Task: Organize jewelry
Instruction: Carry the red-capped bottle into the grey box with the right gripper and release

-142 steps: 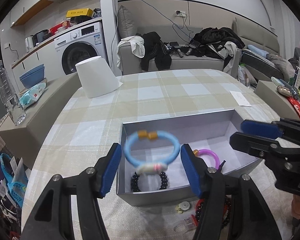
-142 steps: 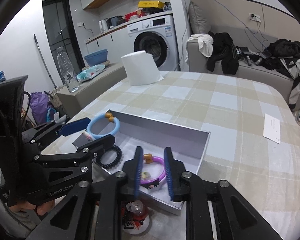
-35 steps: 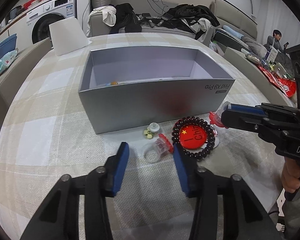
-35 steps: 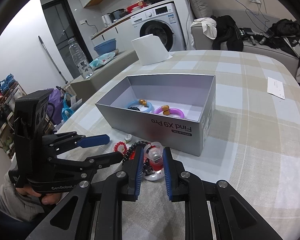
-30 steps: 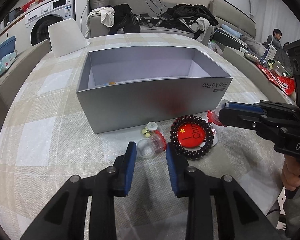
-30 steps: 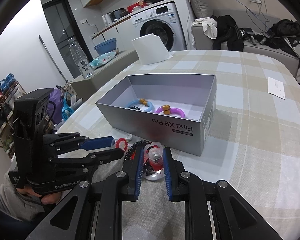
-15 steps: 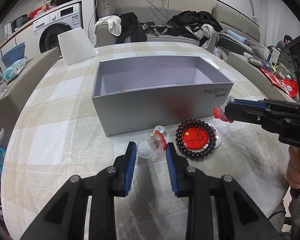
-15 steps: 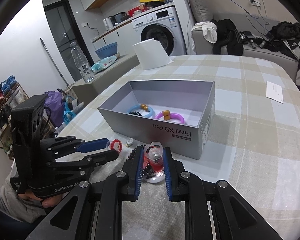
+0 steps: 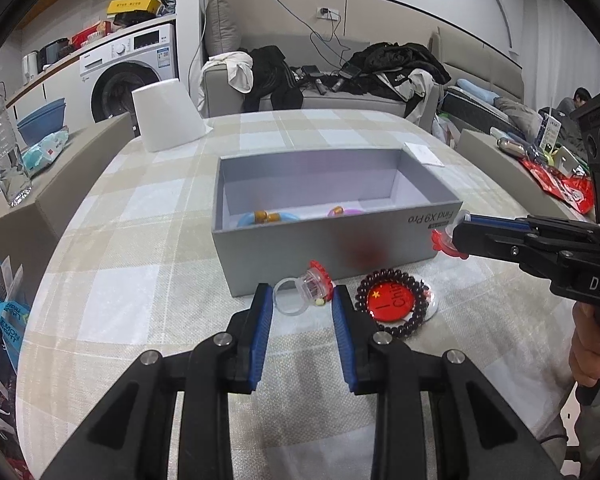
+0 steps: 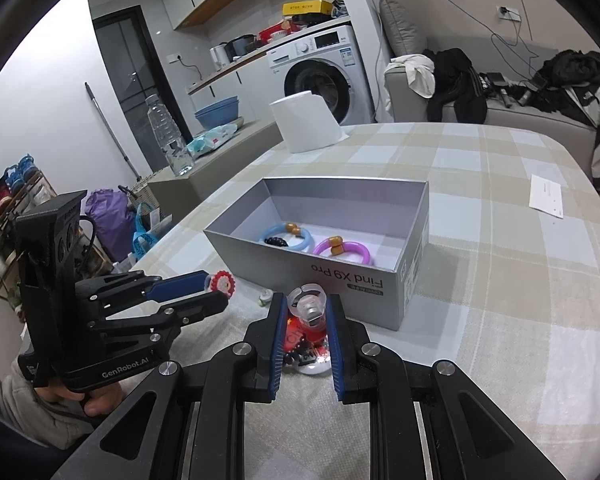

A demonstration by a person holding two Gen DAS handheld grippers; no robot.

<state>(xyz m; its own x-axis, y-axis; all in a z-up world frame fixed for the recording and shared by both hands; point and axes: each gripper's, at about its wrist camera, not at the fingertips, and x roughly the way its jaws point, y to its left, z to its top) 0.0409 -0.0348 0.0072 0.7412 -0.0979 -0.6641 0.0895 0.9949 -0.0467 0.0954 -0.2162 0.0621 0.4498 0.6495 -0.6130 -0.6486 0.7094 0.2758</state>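
Note:
My left gripper (image 9: 302,305) is shut on a clear toy ring with a red flower top (image 9: 305,290) and holds it above the table in front of the grey box (image 9: 328,248). My right gripper (image 10: 306,310) is shut on a second clear toy ring with a red top (image 10: 309,305), also lifted near the box's front wall (image 10: 324,276). Inside the box lie a blue bracelet (image 10: 286,238), a purple bracelet (image 10: 342,251) and a black bead bracelet (image 10: 275,241). A dark bead bracelet (image 9: 396,302) around a red badge (image 9: 390,299) lies on the table.
A small white and green piece (image 10: 264,296) lies on the checked tablecloth near the box. A white paper roll (image 9: 164,116) stands at the far left of the table. A paper slip (image 10: 546,199) lies at the far right. A sofa with clothes is behind.
My left gripper closed on the clear ring on the table and lifted it. My right gripper rose with its ring. Earlier, the blue bracelet was dropped into the box.

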